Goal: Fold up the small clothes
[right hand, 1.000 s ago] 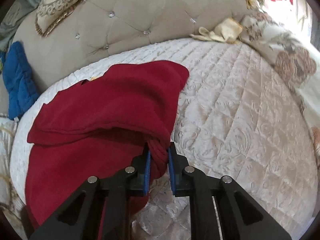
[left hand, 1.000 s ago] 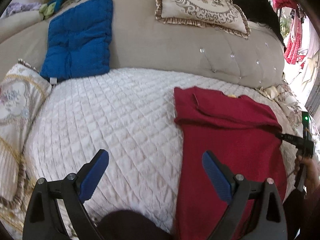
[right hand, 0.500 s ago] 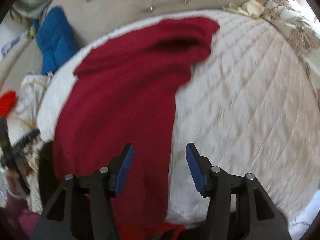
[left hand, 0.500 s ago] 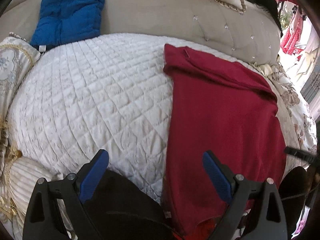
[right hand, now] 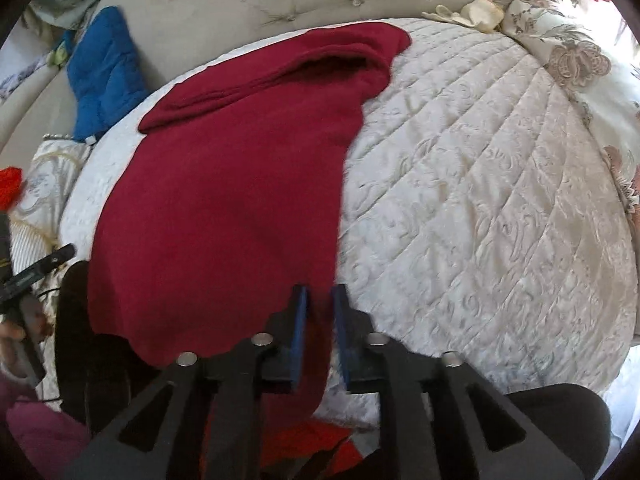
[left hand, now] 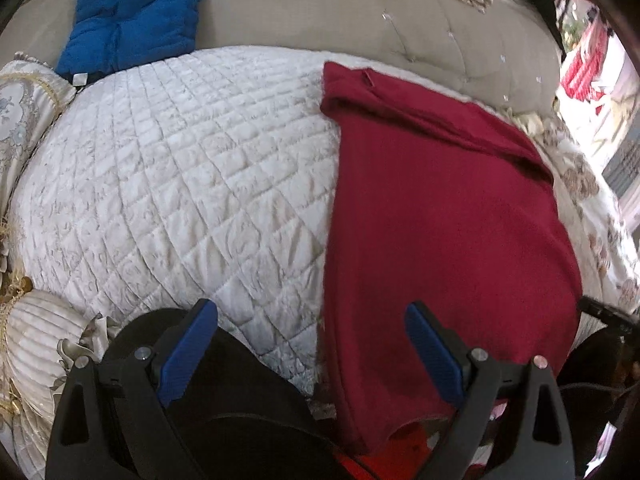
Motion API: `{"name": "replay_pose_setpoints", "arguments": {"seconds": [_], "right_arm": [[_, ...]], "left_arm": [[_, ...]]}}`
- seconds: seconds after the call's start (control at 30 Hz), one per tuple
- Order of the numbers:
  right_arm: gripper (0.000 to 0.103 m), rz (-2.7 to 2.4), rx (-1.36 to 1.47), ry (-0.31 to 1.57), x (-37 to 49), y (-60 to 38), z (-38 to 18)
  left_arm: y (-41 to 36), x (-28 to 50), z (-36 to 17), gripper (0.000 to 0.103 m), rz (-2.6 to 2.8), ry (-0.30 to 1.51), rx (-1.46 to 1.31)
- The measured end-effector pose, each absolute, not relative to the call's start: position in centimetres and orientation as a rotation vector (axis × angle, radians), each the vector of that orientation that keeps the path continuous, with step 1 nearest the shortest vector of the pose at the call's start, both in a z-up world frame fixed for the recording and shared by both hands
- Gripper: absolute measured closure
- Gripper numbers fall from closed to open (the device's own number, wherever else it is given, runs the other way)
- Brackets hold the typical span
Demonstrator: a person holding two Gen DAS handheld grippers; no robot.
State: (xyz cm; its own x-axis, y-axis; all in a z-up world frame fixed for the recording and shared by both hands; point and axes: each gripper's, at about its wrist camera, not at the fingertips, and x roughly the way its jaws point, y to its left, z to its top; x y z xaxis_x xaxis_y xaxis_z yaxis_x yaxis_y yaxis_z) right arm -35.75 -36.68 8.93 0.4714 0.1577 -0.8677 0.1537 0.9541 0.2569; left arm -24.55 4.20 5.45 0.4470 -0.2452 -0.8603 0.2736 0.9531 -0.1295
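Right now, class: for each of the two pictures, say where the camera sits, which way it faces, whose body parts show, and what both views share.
Left wrist: on the left gripper, facing across the quilted bed cover toward the headboard; its blue fingers stand wide apart.
Right wrist: on the right gripper, facing the same way; its fingers pinch the dark red garment's near edge; the person's hand shows at left.
Shared: the dark red garment, blue cushion, bed cover.

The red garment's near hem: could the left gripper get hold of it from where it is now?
Probably yes. The left gripper is open just above the near edge of the red garment, with nothing between them; the right gripper already pinches that hem further along.
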Motion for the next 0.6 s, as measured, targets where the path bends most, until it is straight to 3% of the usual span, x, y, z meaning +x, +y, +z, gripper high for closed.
{"name": "replay_pose_setpoints", "arguments": {"seconds": [0.03, 0.07, 0.6], "right_arm": [[0.081, 0.024, 0.32, 1.093, -36.1, -36.5, 9.0], [0.079, 0.04, 0.324, 1.101, -36.7, -36.4, 9.0], [0.072, 0.116, 0.402, 1.258, -38.6, -33.6, 4.3]], "left_arm": [[4.1, -24.6, 5.2, 0.006, -0.325, 1.064, 0.041], [4.0, -24.7, 5.0, 0.006, -0.326, 1.071, 0.052], [1.5, -25.0, 1.8, 0.006, -0.384, 1.177, 0.136]]}}
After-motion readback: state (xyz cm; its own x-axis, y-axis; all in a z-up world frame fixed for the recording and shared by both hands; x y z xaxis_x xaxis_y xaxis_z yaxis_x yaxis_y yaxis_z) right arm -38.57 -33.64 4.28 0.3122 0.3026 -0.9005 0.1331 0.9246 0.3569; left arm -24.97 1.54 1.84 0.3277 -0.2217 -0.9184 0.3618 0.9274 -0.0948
